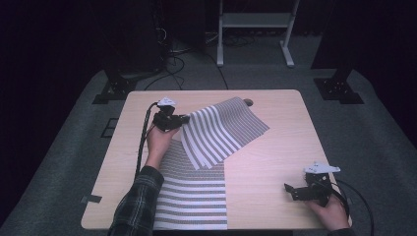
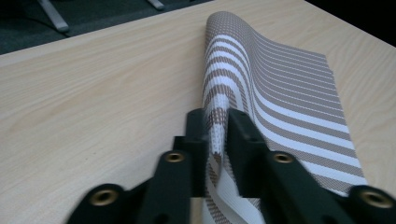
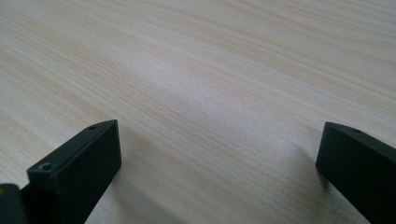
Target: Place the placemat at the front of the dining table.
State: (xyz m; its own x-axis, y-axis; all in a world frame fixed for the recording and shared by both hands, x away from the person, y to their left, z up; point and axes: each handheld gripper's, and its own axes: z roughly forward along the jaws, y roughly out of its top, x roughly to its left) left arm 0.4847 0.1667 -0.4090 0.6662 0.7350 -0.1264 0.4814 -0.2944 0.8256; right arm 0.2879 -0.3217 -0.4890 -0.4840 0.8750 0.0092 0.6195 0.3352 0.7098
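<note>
Left gripper view shows your left tool (image 2: 218,122) pinching the striped woven placemat (image 2: 280,98) edge: light, floppy, slippery; right tool (image 3: 219,154) gapes empty.

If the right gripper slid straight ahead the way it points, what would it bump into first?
Probably nothing soon. The right gripper, jaws open, points left across bare table. The striped mat lies farther that way and would likely be first, though depth is hard to judge.

Wooden table (image 1: 275,162); white frame (image 1: 255,22) and cables (image 1: 172,59) on floor behind.
</note>
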